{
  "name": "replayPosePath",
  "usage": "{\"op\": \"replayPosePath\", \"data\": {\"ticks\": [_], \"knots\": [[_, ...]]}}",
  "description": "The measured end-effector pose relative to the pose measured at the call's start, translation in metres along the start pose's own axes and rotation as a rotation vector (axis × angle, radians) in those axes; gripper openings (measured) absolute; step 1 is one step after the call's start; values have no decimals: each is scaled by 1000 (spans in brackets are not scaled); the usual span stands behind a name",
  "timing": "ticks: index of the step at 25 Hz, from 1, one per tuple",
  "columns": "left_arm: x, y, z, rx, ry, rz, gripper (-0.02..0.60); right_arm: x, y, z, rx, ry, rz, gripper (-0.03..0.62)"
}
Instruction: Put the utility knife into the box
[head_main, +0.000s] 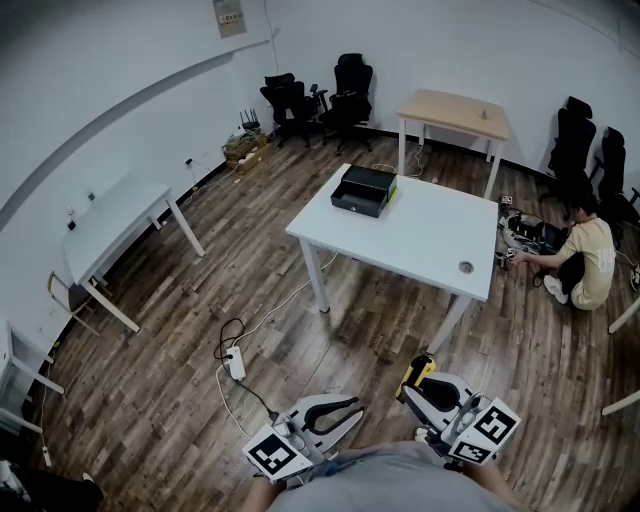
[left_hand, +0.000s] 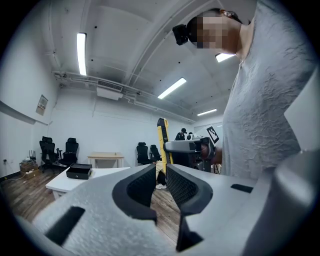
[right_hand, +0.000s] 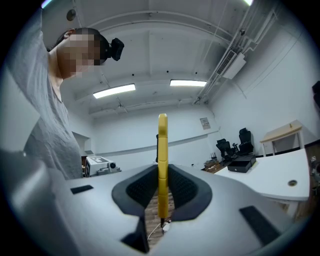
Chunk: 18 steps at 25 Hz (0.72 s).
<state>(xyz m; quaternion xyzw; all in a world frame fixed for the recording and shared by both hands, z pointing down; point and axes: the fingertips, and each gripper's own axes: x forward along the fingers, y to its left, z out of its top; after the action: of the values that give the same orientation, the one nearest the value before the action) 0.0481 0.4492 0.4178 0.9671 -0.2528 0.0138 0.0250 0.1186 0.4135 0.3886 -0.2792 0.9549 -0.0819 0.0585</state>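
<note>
The black box lies open on the far left corner of the white table, well ahead of both grippers. It also shows small in the left gripper view and the right gripper view. My right gripper is held low near my body, shut on the yellow utility knife. The knife stands upright between the pads and sticks out past them. My left gripper is beside it, its jaws a narrow gap apart with nothing between them. The knife shows beyond them.
A person sits on the wooden floor to the right of the table. A power strip with cables lies on the floor ahead left. A white desk stands left; a wooden table and office chairs stand at the back.
</note>
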Motion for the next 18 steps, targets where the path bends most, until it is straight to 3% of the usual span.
{"op": "replayPosePath", "data": {"ticks": [18], "knots": [[0,2,0,12,-2,-6,74,1,-1,-2,13,0,-13,74]]}}
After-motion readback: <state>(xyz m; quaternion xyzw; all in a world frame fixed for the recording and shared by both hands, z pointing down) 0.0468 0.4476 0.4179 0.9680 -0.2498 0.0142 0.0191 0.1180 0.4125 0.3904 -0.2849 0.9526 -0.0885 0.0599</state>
